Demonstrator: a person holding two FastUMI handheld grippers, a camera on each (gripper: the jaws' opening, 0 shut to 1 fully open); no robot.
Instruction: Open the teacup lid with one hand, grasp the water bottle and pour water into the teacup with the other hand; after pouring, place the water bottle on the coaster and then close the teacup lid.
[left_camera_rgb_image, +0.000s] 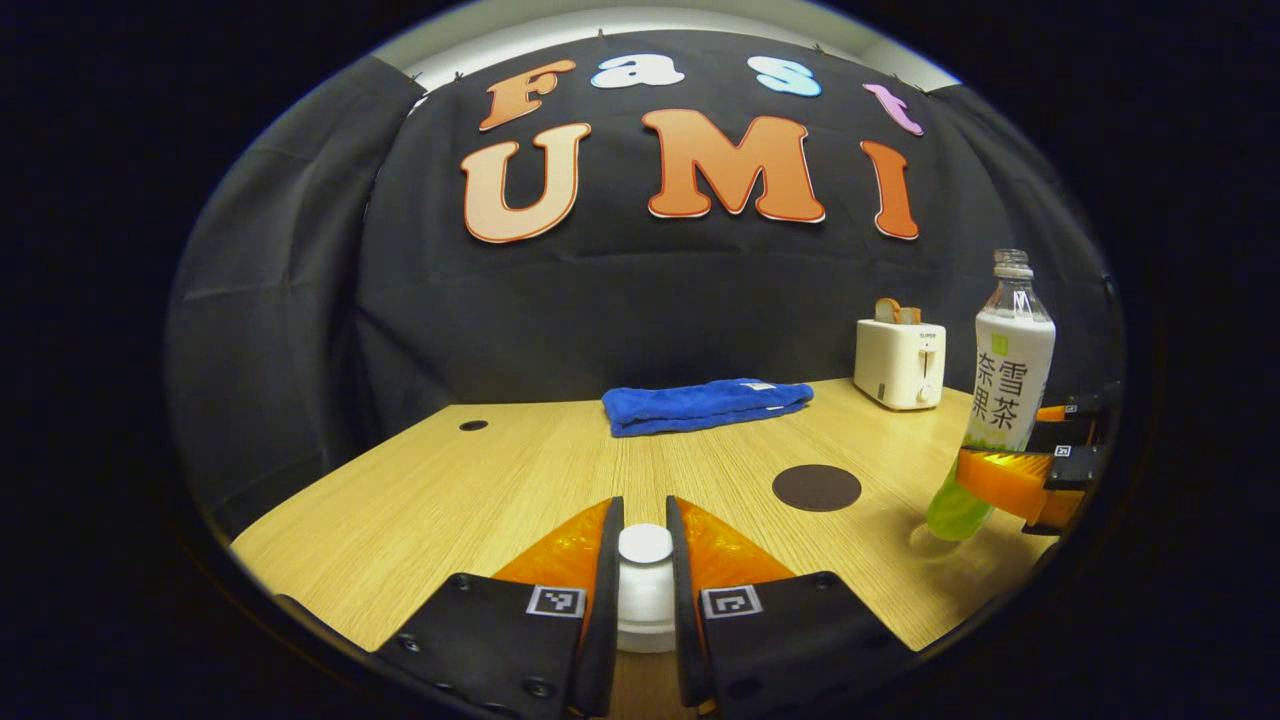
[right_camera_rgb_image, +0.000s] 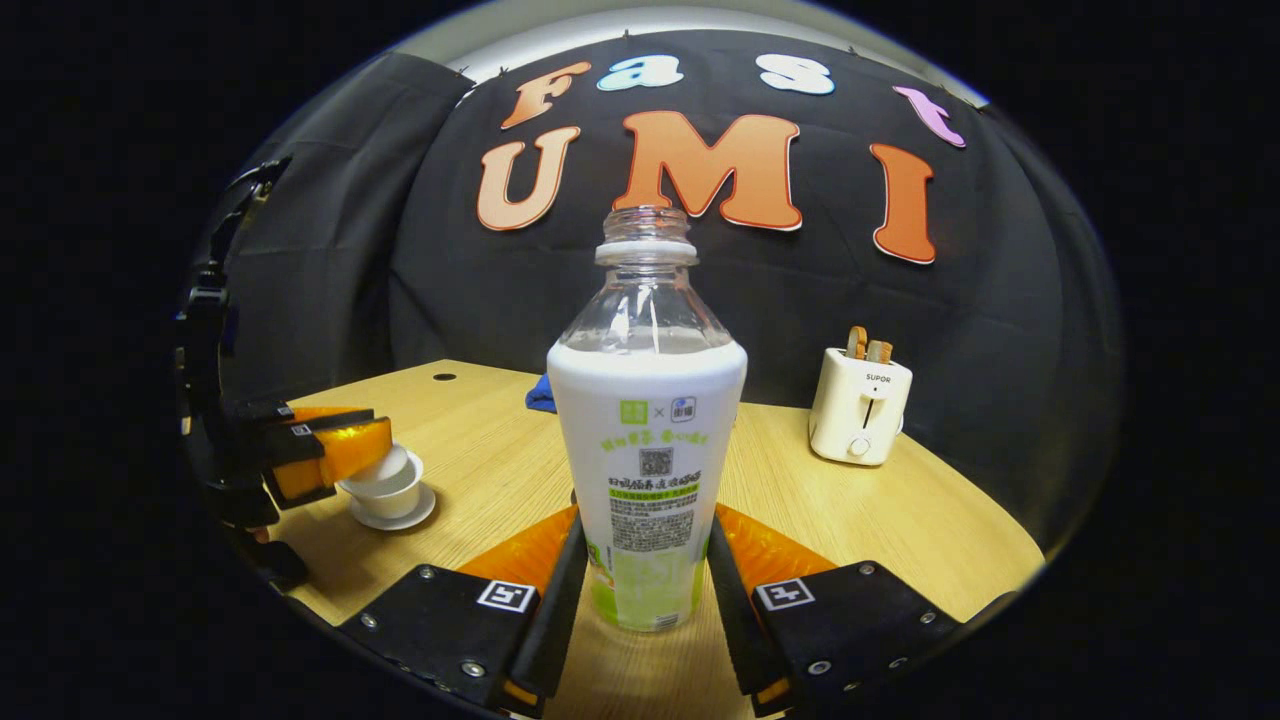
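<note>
Left gripper view: the left gripper (left_camera_rgb_image: 645, 560) had its jaws clamped on the white knob of the teacup lid (left_camera_rgb_image: 645, 585), which sat squarely between them above the table (left_camera_rgb_image: 430, 490). A dark coaster (left_camera_rgb_image: 816, 487) lay ahead to the right, bare. Farther right, the water bottle (left_camera_rgb_image: 1005, 385) stood tilted in the other gripper.

Right gripper view: the right gripper (right_camera_rgb_image: 645, 585) had its jaws pressed on the lower sides of the uncapped bottle, upright between them. At left, the teacup (right_camera_rgb_image: 392, 490) sat on its saucer (right_camera_rgb_image: 395, 517) under the left gripper. A toaster (right_camera_rgb_image: 860, 405) stood behind.
</note>
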